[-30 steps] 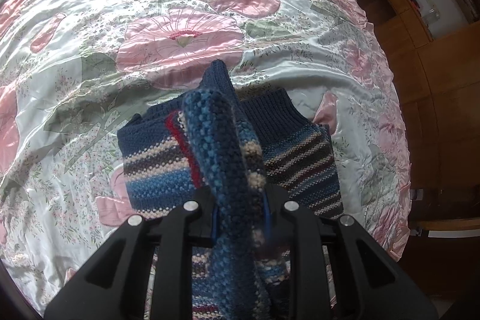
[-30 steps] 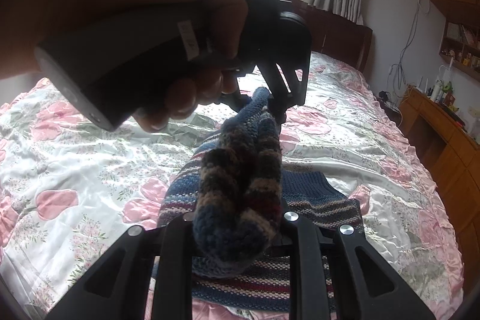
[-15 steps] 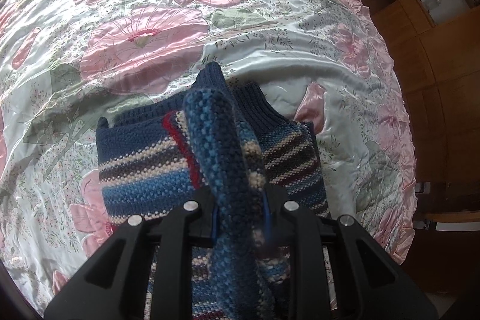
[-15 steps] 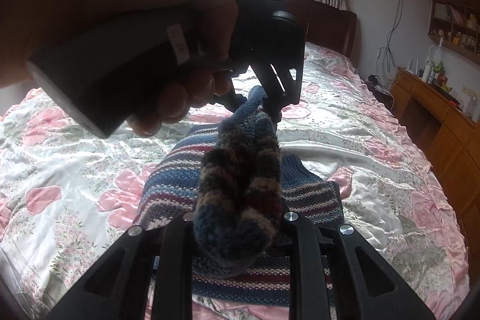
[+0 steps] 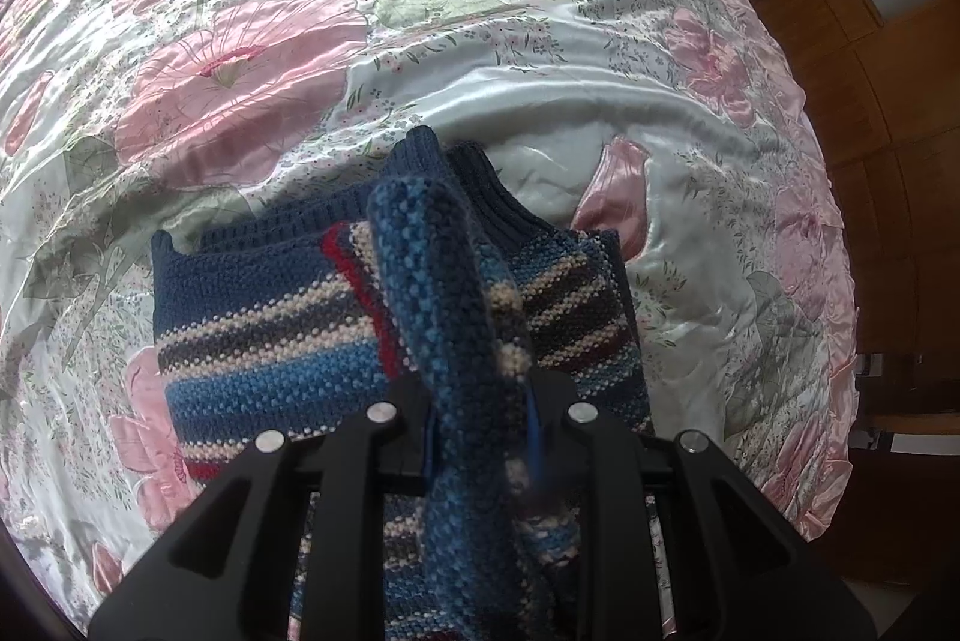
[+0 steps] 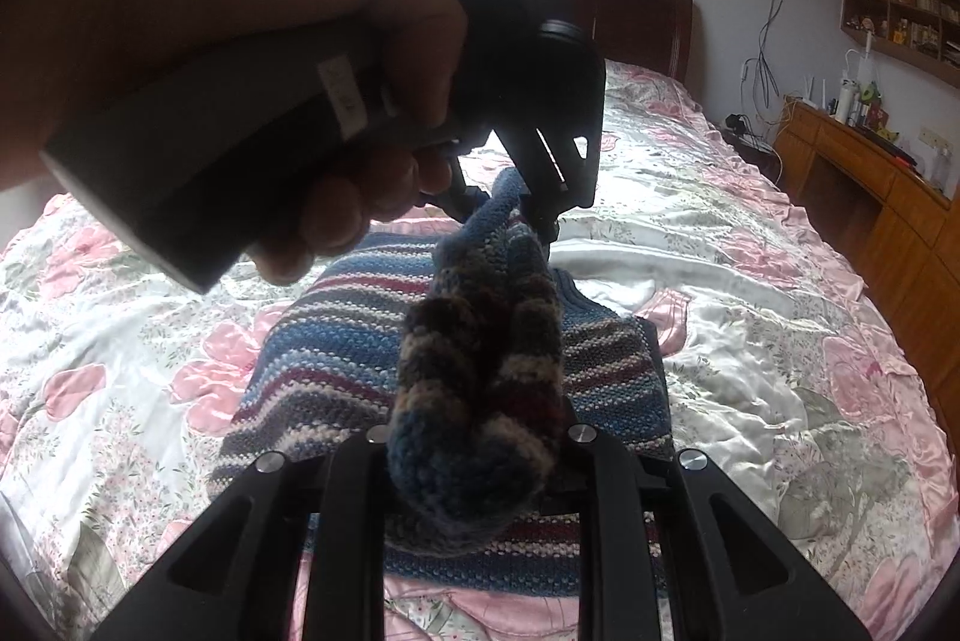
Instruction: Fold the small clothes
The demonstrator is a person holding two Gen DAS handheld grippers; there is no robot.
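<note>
My own hand (image 6: 240, 59) and the left gripper (image 6: 516, 215) block half my right-hand view. The blue striped knitted sweater (image 5: 270, 329) lies on the pink-flowered satin bedspread (image 5: 240, 59), wooden cabinets (image 6: 870, 179) beyond it. Both pairs of fingers, left (image 5: 480, 419) and right (image 6: 477, 437), are clamped on raised folds of it.

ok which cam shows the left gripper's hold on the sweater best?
Right wrist: it shows the hand and left gripper pinching the sweater from outside. Left wrist shows only knit bunched between its own fingers.
</note>
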